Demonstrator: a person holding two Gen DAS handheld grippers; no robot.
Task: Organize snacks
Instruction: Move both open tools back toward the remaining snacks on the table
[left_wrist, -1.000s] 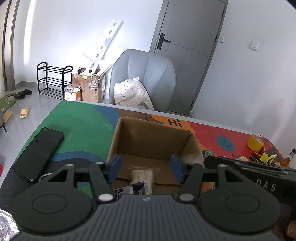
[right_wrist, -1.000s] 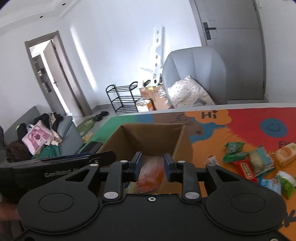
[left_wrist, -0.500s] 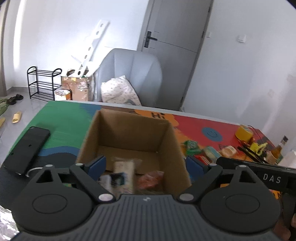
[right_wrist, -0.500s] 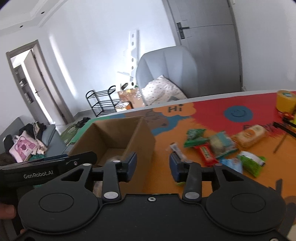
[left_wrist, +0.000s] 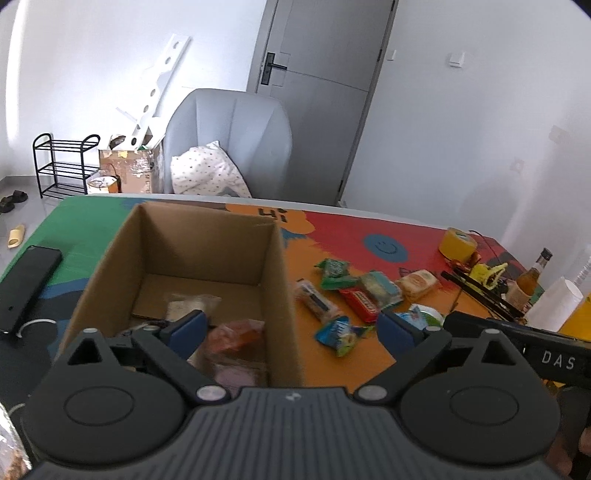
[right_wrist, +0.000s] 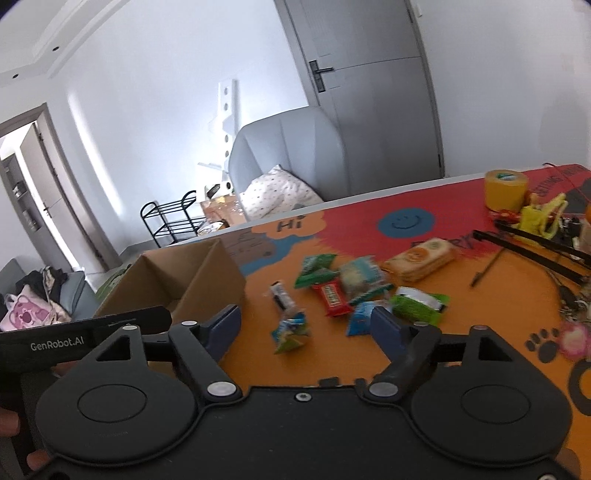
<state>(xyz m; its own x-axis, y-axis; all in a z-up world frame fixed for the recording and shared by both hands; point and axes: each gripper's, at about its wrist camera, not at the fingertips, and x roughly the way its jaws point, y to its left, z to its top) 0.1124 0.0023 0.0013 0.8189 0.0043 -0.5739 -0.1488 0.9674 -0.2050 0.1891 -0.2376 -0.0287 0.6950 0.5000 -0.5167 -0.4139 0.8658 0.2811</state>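
the right tongs (right_wrist: 306, 326) stand spread wide with nothing between them, hanging over the orange part of the worktop (right_wrist: 332, 362). just ahead of them lies a small blue and green packet (right_wrist: 290, 334), and a blue packet (right_wrist: 360, 320) sits close by the right finger. a green packet (right_wrist: 419, 303) lies beyond that finger. further ahead are a red bar (right_wrist: 332, 298), a dark bar (right_wrist: 282, 297), a green wrapper (right_wrist: 316, 269), a pale blue pack (right_wrist: 362, 277) and a pack of biscuits (right_wrist: 419, 258). the cardboard box (right_wrist: 192, 280) stands ahead and to the left, open at the top. a yellow roll of tape (right_wrist: 505, 188) stands far ahead to the right.
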